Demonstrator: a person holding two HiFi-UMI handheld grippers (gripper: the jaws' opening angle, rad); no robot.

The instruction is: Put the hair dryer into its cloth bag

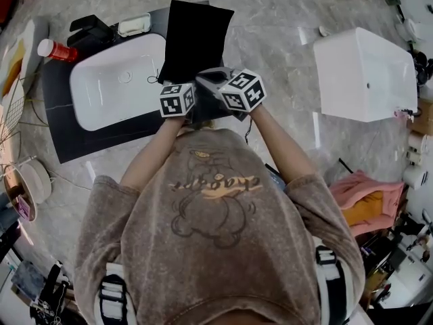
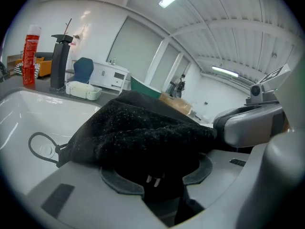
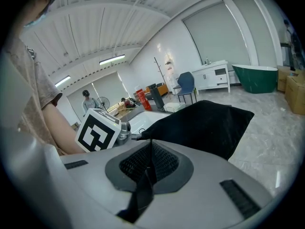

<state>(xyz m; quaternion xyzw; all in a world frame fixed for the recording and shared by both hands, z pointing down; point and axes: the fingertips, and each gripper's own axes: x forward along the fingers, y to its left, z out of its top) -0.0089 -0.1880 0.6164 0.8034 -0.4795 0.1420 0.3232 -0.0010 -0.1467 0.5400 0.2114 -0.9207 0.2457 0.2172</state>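
Conceivably the cloth bag [image 1: 196, 36], pinched thinly in the shut right gripper [image 3: 150, 149] at the basin's [image 1: 108, 90] edge, slips as the left gripper [image 2: 157, 174], half-spread and clamped around the hair dryer [image 2: 164, 157], pushes.

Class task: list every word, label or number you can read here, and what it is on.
Nothing reads clearly.
Shirt: upside-down script lettering, not legible.
Red can: print too blurred.
Marker cubes: black-and-white squares only, no words.

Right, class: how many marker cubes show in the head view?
2: the left cube and the right cube, side by side at the near edge of the black cloth bag. None seems hidden.
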